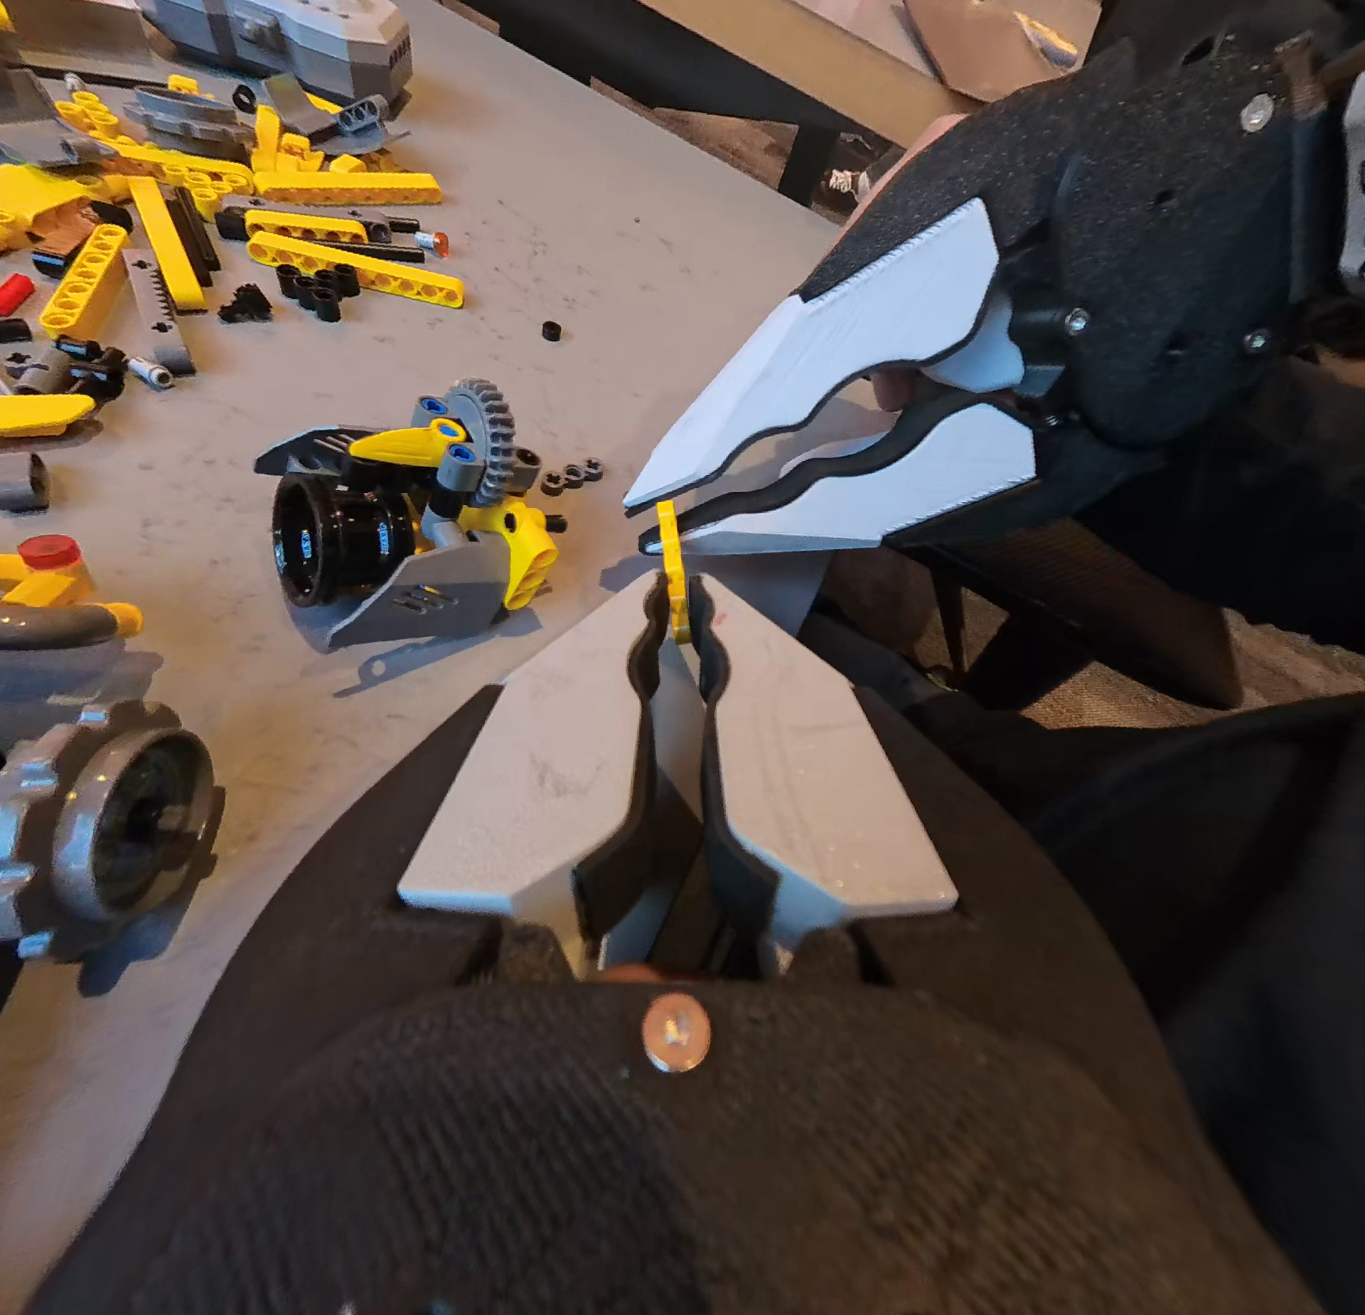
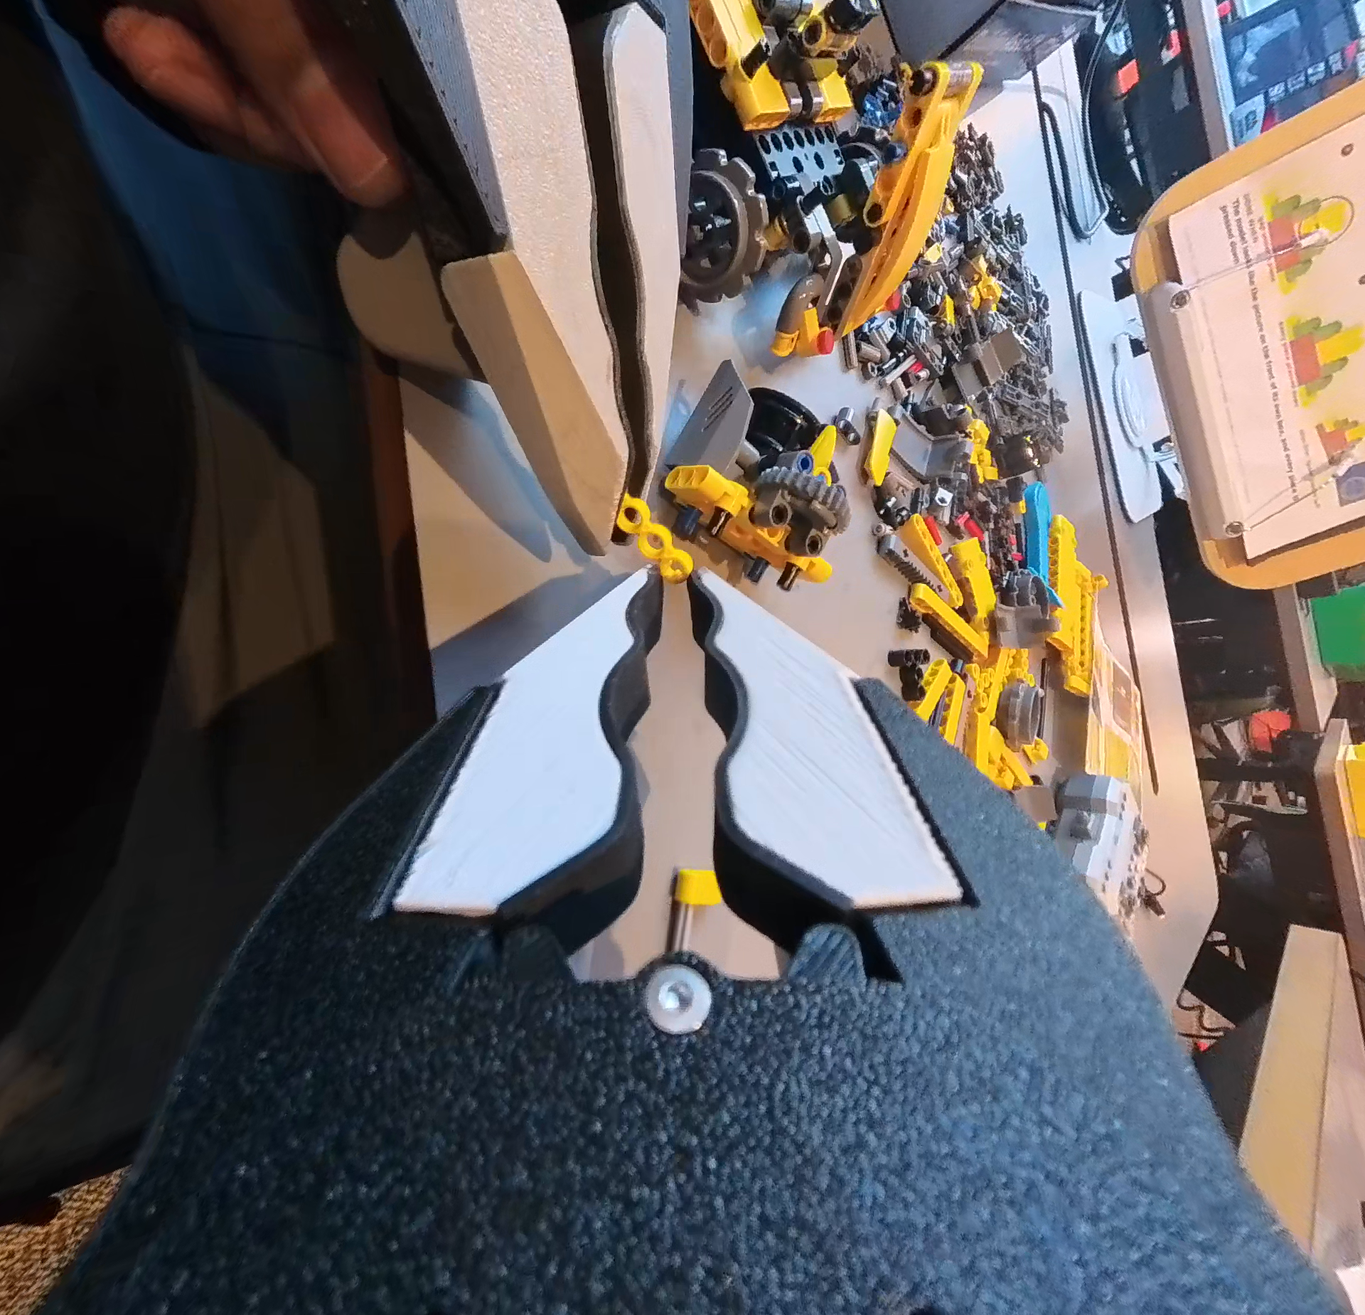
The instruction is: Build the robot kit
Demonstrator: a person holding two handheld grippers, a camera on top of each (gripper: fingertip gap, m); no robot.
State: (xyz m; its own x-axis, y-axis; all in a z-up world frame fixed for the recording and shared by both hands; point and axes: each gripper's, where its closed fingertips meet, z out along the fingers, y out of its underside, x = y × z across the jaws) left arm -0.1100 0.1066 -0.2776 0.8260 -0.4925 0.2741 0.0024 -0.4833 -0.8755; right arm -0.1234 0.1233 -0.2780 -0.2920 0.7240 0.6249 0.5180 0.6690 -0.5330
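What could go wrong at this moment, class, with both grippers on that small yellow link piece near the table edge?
1. The yellow link piece is pinched only at the fingertips of the left gripper and right gripper; it might twist or pop free.
2. It sits near the table edge, so a dropped piece could fall to the floor.
3. The gear assembly lies close by and might get bumped.

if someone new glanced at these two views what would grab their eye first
Two grippers meet tip to tip over the table edge, the left gripper and right gripper both pinching one small yellow link piece. Just beyond sits a half-built yellow and grey gear assembly, and farther back a heap of loose yellow beams.
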